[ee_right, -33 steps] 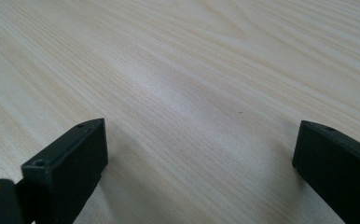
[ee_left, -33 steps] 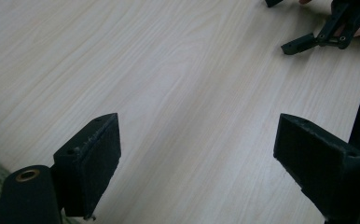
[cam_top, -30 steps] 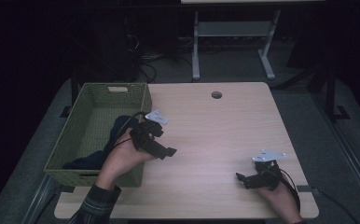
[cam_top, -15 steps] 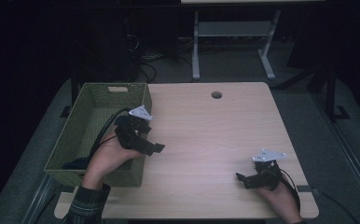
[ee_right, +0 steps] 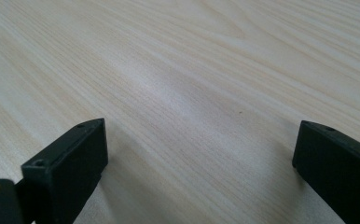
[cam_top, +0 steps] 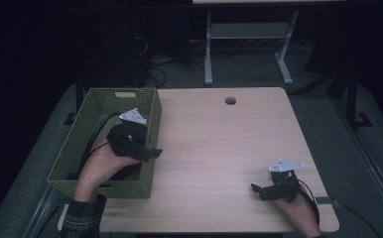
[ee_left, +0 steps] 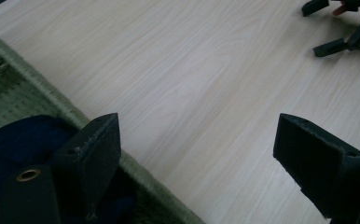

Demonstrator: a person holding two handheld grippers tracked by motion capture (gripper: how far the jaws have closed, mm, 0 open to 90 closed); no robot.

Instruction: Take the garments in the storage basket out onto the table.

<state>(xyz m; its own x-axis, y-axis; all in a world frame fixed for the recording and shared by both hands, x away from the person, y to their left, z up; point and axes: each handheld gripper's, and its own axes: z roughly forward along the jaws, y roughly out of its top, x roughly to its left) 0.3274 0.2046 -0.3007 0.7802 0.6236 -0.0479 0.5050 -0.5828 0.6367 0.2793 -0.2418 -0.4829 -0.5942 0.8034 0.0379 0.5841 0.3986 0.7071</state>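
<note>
Left tool [cam_top: 152, 152] released, over basket [cam_top: 152, 106] rim | right tool [cam_top: 259, 191] released, near table [cam_top: 219, 144] front edge | tabletop between bare

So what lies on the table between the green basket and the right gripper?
Nothing: in the high view, bare wood runs from the green basket to the right gripper; the left gripper view shows the same bare table.

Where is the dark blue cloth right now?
The dark blue cloth lies inside the green woven basket at the table's left side, just under the open left gripper at the basket's near right edge.
</note>
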